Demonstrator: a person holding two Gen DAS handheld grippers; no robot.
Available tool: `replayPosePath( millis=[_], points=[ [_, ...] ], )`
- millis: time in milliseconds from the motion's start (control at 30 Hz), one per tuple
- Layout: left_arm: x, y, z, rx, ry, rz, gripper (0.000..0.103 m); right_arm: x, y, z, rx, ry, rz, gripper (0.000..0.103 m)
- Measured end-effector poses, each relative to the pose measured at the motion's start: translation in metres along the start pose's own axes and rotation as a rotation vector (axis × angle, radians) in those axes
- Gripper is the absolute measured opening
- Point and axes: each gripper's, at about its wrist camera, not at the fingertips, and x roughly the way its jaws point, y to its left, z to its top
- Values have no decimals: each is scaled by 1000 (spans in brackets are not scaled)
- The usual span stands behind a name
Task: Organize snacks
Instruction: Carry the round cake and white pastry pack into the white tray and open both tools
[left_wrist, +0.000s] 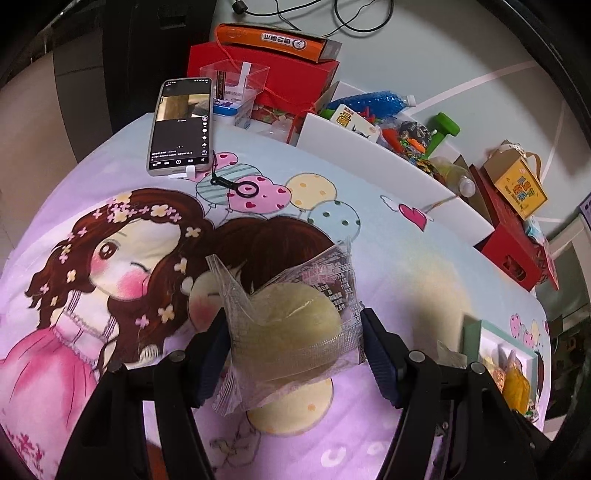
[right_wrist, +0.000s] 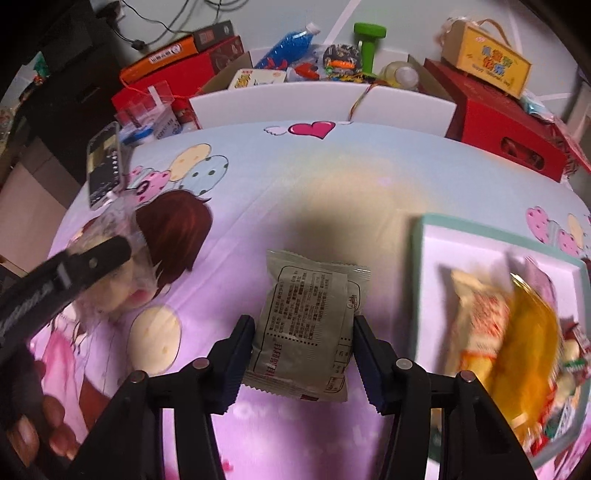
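Leftward, the left gripper (left_wrist: 295, 350) clenches a clear-wrapped bun (left_wrist: 291, 328) above the cartoon sheet (left_wrist: 388, 266), phone (left_wrist: 181, 125) beyond it. Centre sheet lies bare. The right gripper (right_wrist: 304, 345) grasps a grey packet (right_wrist: 308, 325), just left of the snack tray (right_wrist: 428, 280); boxes (right_wrist: 506, 122) crowd the sheet's far edge.

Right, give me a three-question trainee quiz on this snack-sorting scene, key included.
1. True or false: the left gripper is empty.
2. What does the right gripper hold? A) grey-green packet B) phone C) bottle
3. Fill in: the snack tray has a ____ rim.

Key: 1. False, it grips a clear-wrapped round pastry. 2. A, the grey-green packet. 3. Teal.
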Motion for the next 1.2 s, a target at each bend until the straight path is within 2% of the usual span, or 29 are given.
replayPosePath(
  millis=[167, 300, 433, 567, 767, 967, 1200],
  points=[
    [-18, -25, -14, 80, -5, 1, 70, -18, -9, -19, 34, -38, 6, 57],
    [-39, -51, -25, 173, -44, 17, 70, -32, -20, -35, 62, -67, 2, 57],
    [-54, -71, -34, 228, -65, -7, 70, -46, -37, -46, 100, -91, 21, 57],
    [-66, -93, -43, 300, -99, 20, 70, -60, -56, -54, 138, -127, 25, 57],
    [-77, -111, -46, 336, -134, 11, 70, -71, -82, -54, 183, -157, 24, 57],
    [-78, -131, -52, 359, -131, -42, 70, -80, -113, -54, 241, -172, 15, 57],
    [-76, -174, -69, 431, -120, -111, 70, -93, -159, -57, 332, -192, -28, 57]
  ],
)
